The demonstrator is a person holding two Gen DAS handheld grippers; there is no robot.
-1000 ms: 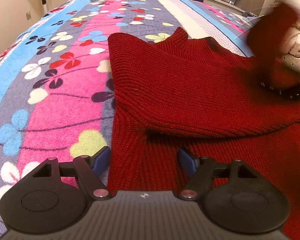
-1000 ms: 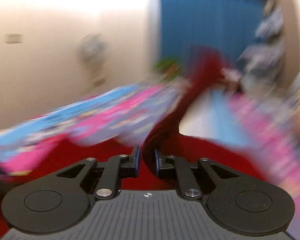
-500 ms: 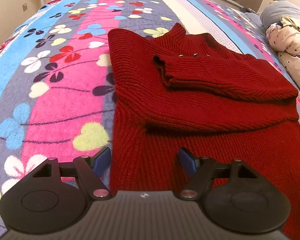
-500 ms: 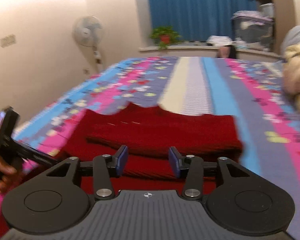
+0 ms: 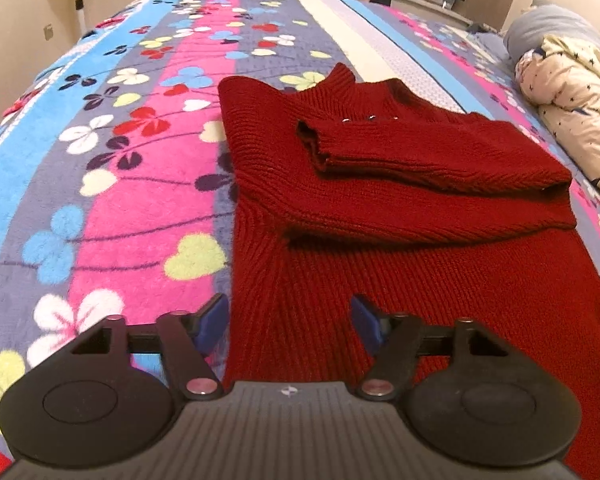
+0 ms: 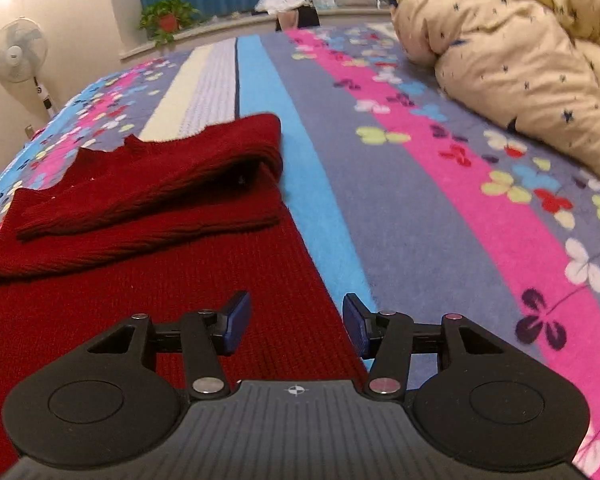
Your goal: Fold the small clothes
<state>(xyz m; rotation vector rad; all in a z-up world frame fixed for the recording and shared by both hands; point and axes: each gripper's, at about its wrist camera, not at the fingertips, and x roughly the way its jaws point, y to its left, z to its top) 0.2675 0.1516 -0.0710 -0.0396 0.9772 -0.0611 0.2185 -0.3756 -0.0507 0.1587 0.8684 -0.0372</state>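
Observation:
A dark red knit sweater lies flat on the flowered bedspread, both sleeves folded across its chest, collar at the far end. It also shows in the right wrist view. My left gripper is open and empty, low over the sweater's near left edge. My right gripper is open and empty, over the sweater's near right edge where it meets the blue stripe.
A cream star-print quilt is bunched on the bed's right side, also seen in the left wrist view. A standing fan and a potted plant stand by the far wall and window ledge.
The right gripper laid the right sleeve across the chest, let go and opened, then drew back to the sweater's near right edge. The left gripper stayed open in place.

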